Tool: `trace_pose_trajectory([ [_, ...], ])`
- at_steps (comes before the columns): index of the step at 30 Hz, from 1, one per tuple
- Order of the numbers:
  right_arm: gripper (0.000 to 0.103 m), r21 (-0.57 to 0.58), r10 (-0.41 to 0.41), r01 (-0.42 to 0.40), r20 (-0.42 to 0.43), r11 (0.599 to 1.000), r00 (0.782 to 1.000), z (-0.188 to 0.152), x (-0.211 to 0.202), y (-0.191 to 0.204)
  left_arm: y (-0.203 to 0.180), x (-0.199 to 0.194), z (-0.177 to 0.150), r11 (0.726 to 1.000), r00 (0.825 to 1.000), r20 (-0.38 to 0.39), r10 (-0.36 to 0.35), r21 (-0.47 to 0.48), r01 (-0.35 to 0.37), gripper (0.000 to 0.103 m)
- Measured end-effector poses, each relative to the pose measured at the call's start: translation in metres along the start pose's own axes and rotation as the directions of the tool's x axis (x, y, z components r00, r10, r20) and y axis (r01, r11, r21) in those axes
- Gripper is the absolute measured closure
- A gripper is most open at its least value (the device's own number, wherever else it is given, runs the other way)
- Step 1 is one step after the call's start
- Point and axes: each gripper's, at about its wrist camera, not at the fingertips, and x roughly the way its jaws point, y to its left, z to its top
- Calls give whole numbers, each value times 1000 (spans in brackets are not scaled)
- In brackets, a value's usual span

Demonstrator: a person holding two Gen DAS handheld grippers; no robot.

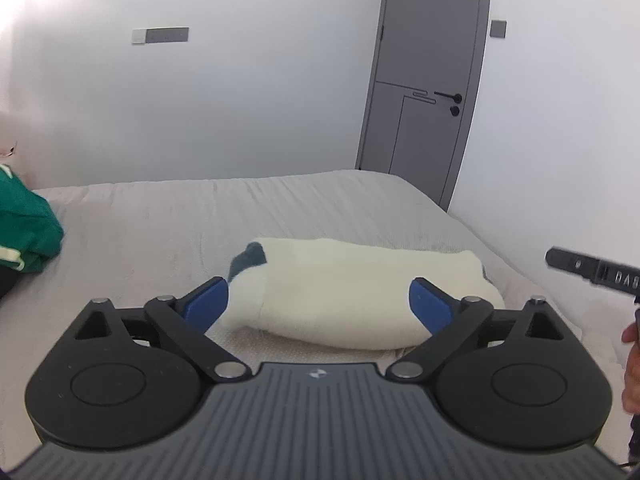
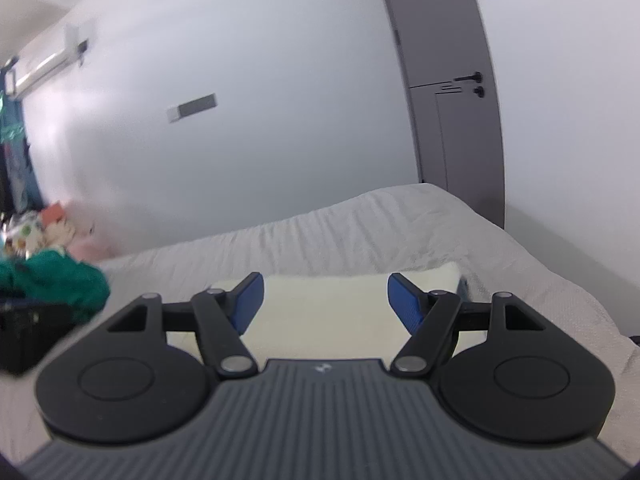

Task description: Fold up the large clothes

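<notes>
Left wrist view: we see the left gripper (image 1: 318, 300) with its blue-padded fingers spread wide apart, nothing between them but air. Beyond the fingertips, in the middle of the frame, lies the cream garment (image 1: 352, 292), folded into a thick bundle on the bed (image 1: 160, 224). A dark grey-blue patch (perhaps a cuff or collar, we cannot tell which) shows at the bundle's upper left end. The bed cover is pale grey and lightly wrinkled.

At the left edge of that frame sits a green garment (image 1: 28, 232), rumpled, well apart from the cream bundle. At the right edge, part of the right gripper (image 1: 592, 270) pokes in as a black bar, with a bit of the person's hand (image 1: 632, 364) below it.

Upper right of the frame: a grey door (image 1: 424, 80) with a black handle, set in a white wall (image 1: 220, 100).

Right wrist view: the right gripper (image 2: 326, 300) also has its fingers parted, holding nothing. The cream garment (image 2: 328, 312) fills the gap just past them, centre of frame. The green garment (image 2: 60, 284) lies at the left edge, blurred, with some colourful items behind it in the corner that are too soft to identify. An air conditioner (image 2: 44, 64) hangs in the upper left.
</notes>
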Motion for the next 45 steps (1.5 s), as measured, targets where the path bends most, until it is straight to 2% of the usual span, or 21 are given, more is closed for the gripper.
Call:
trace_pose_trajectory([
  [10,32,-40,41,-45,-79,998,996,-27,-27,33,-1,-32,-32,999,1000,20,23,-40,-22,0],
  [16,32,-68,33,-40,-99,997,995,-43,-34,47,-1,-31,-52,998,999,-5,50,-47,-50,0],
  [22,32,-82,-3,-6,-102,997,995,-58,-40,50,-1,-21,-65,997,998,-43,37,-61,-39,0],
  [36,32,-54,-23,15,-156,998,987,-72,-36,43,-8,-14,-69,998,997,-66,50,-29,-51,0],
  [37,29,-54,-23,14,-158,998,987,-71,-36,43,-8,-15,-69,998,997,-65,50,-29,-52,0],
  [39,6,-58,-25,17,-144,998,989,-69,-36,42,-8,-15,-69,998,997,-62,52,-28,-54,0],
  [40,0,-63,-31,23,-139,998,990,-68,-36,42,-9,-15,-69,998,997,-62,54,-27,-55,0],
  [45,0,-58,-41,33,-134,998,990,-68,-36,40,-11,-16,-69,998,997,-57,59,-20,-60,0],
])
